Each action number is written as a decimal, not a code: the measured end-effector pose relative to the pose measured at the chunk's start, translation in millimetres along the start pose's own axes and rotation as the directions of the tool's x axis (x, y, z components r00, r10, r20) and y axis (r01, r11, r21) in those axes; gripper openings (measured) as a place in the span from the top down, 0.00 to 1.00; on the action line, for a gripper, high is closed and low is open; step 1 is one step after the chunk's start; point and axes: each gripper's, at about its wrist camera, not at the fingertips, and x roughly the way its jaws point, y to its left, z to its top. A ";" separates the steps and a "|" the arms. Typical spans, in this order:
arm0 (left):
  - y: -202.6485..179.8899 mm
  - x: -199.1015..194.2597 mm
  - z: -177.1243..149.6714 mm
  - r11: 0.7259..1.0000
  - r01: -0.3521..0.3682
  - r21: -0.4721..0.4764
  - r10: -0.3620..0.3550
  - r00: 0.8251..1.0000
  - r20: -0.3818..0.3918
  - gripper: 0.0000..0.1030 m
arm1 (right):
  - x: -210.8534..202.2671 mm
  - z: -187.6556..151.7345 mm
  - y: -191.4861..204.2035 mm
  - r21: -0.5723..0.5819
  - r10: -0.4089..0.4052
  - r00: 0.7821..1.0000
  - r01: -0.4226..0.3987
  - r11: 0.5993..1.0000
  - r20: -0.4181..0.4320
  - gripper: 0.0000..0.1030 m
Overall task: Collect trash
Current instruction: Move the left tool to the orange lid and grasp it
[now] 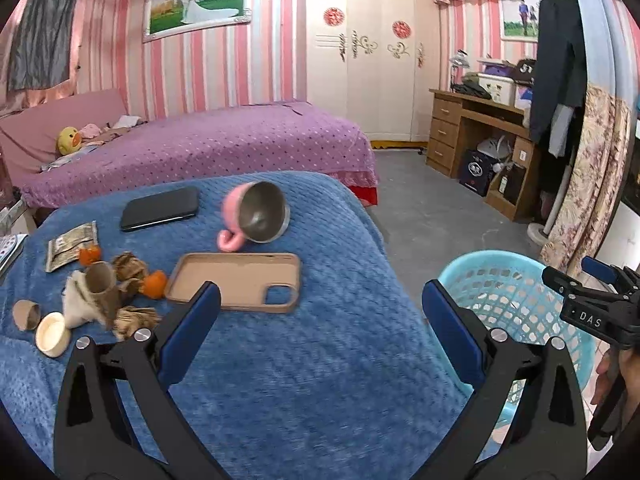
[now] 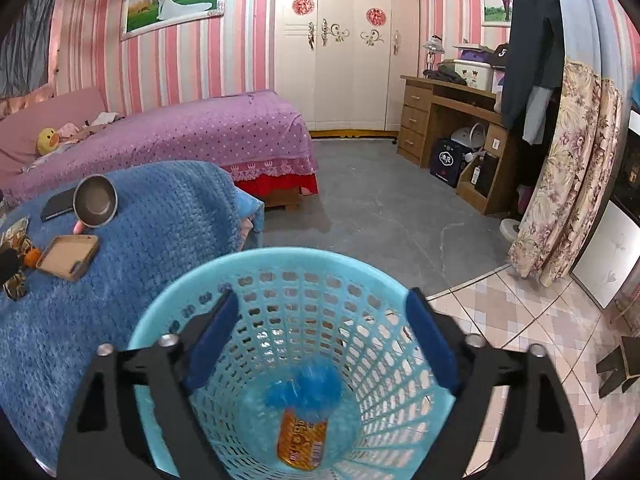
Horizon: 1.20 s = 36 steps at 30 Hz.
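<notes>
Blue basket [image 2: 192, 308] already holding an orange packet [image 2: 302, 438]; both tools, left tool [image 1: 320, 312] and right tool [image 2: 322, 336], gaping wide, empty; cardboard tubes [image 1: 102, 284], peels [image 1: 154, 284] waiting on worktop [image 1: 320, 360].

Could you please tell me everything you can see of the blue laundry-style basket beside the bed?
The light blue plastic basket is round, with lattice walls and a solid rim. It stands upright on the floor against the blue blanket. Inside lie an orange wrapper and a crumpled blue piece. The open right gripper hangs over it.
</notes>
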 end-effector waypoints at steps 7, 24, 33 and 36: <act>42.2 -24.2 2.4 0.999 -0.038 -0.026 0.039 0.999 0.035 0.05 | -16.0 2.5 14.2 0.057 -0.008 1.000 0.006 0.998 0.030 0.04; 136.3 -51.1 -40.3 0.987 -0.136 -0.080 0.138 0.990 0.019 0.05 | -60.5 0.3 121.1 0.010 0.134 0.987 -0.136 0.991 0.083 0.04; 182.1 -50.1 -68.7 0.976 -0.198 -0.091 0.196 0.980 -0.029 0.05 | -61.1 -30.7 182.9 -0.035 0.175 0.978 -0.172 0.985 0.118 0.04; 201.6 -49.3 -76.9 0.973 -0.198 -0.119 0.193 0.980 -0.053 0.05 | -55.8 -42.8 192.6 -0.057 0.173 0.978 -0.168 0.984 0.115 0.04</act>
